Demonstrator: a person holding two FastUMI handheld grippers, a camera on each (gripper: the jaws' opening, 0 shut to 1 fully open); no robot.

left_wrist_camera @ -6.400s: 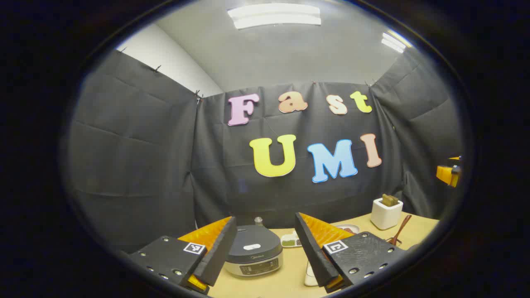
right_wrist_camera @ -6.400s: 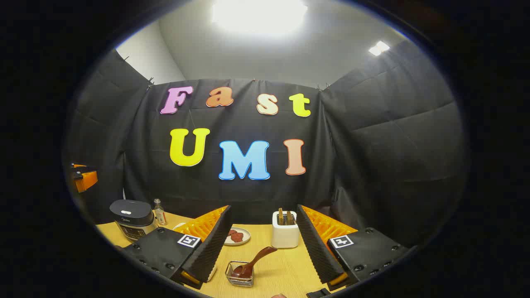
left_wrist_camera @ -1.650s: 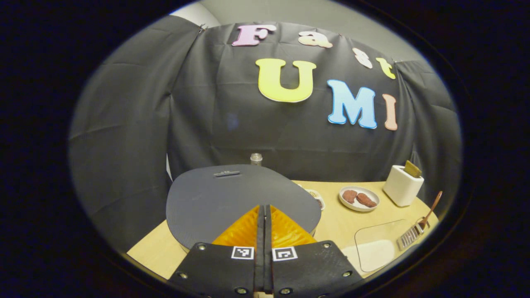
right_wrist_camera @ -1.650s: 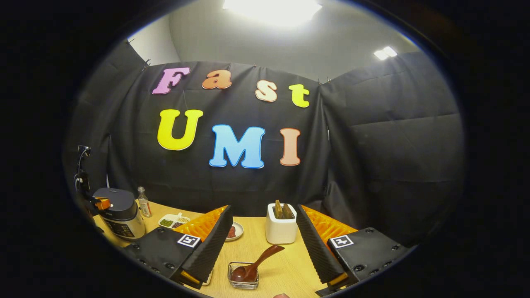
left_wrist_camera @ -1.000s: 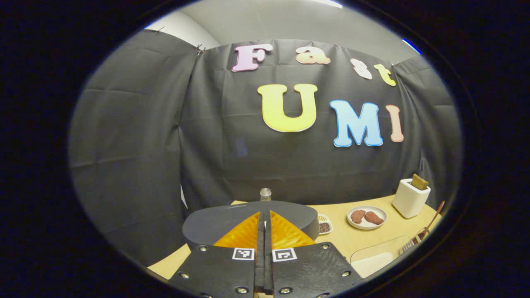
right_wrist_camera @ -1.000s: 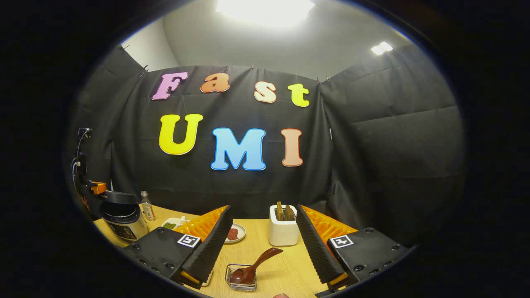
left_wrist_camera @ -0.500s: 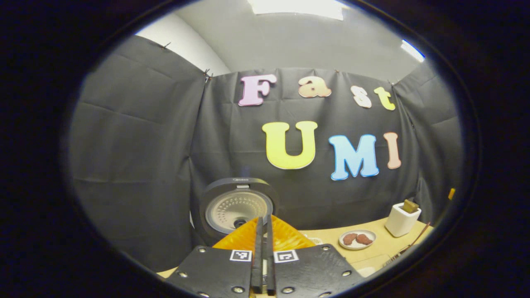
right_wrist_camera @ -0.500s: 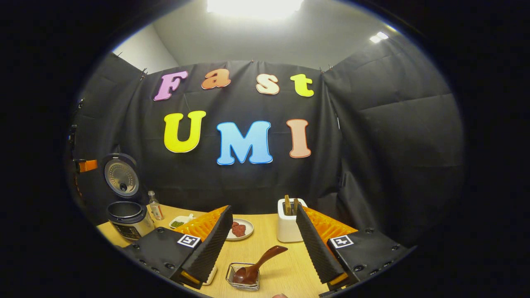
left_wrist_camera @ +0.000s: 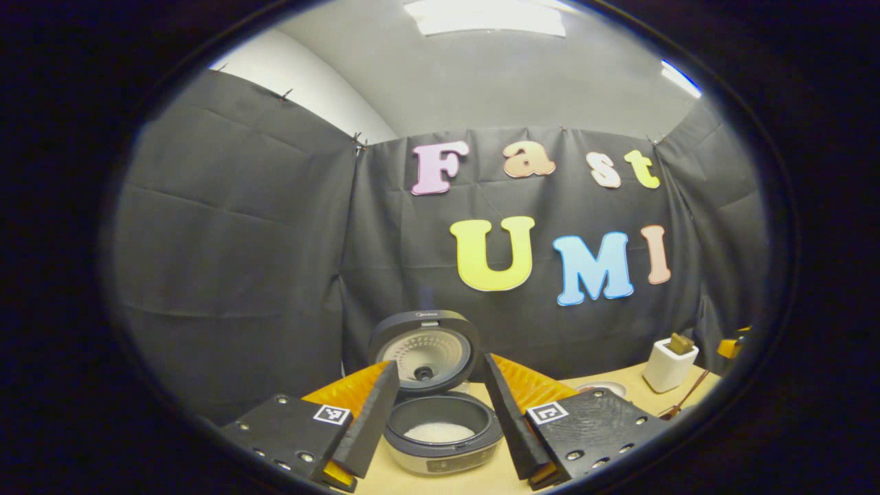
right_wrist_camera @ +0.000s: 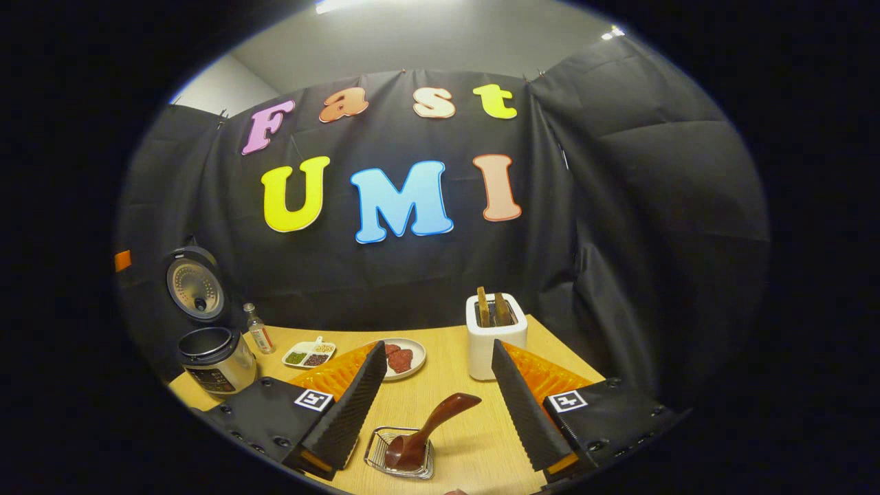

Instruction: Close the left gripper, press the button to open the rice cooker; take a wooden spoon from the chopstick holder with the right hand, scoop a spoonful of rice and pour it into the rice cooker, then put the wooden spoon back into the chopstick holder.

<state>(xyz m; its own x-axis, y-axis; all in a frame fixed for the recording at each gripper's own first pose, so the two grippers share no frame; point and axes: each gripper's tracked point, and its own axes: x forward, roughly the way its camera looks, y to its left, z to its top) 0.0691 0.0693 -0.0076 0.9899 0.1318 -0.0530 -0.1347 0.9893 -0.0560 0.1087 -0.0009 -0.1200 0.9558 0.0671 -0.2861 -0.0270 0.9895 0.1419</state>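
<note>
My left gripper [left_wrist_camera: 440, 412] is spread wide with nothing between its 2 fingers, and it hangs just in front of the round grey rice cooker [left_wrist_camera: 442, 436]. The cooker's dark lid [left_wrist_camera: 423, 352] stands raised behind the pot, its pale perforated inner face turned toward me, and white rice lies in the inner pot. Far right on the light wooden table [left_wrist_camera: 622, 381] stands the white square chopstick holder [left_wrist_camera: 670, 366].

My right gripper [right_wrist_camera: 436, 402] is likewise spread wide and empty, poised over the near part of the table [right_wrist_camera: 447, 375]. Between its fingers, on the table, sits a small wire basket [right_wrist_camera: 400, 451] with the dark brown wooden spoon [right_wrist_camera: 427, 426] resting bowl-down in it, handle slanting up to the right. Beyond, the chopstick holder [right_wrist_camera: 496, 338] holds 2 wooden pieces upright. Left of it lie a round white plate with red-brown pieces [right_wrist_camera: 399, 359], a white divided dish of small grains [right_wrist_camera: 308, 356] and a small clear bottle [right_wrist_camera: 260, 330]. At far left the open rice cooker [right_wrist_camera: 216, 359] stands near the table's edge, well apart from the spoon.
</note>
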